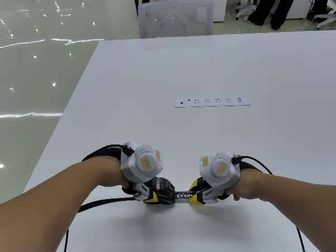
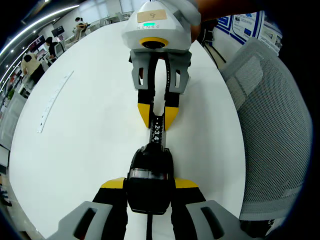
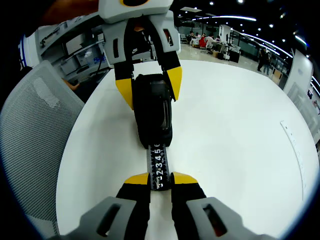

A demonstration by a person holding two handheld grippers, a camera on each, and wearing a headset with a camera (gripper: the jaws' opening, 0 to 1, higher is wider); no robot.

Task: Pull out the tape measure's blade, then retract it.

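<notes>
Black plastic tape-measure case [image 2: 150, 167] clamped by left gripper [image 2: 150, 184], white-numbered black blade [image 3: 158, 161] by right gripper [image 3: 160, 179]; blade best drawn straight rightward, kept level.

Looks like an open-plan office or lab: large white table [image 1: 157, 73] with a power strip [image 1: 212, 101] lying on it, grey mesh chair [image 2: 270, 125] alongside, glossy pale floor [image 1: 37, 63], long ceiling light strips [image 3: 240, 19], people [image 3: 202, 41] at far desks in the background, posters [image 2: 250, 22] on a wall.

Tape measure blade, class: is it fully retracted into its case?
No, a numbered stretch of blade runs out from the case to the right gripper.
</notes>
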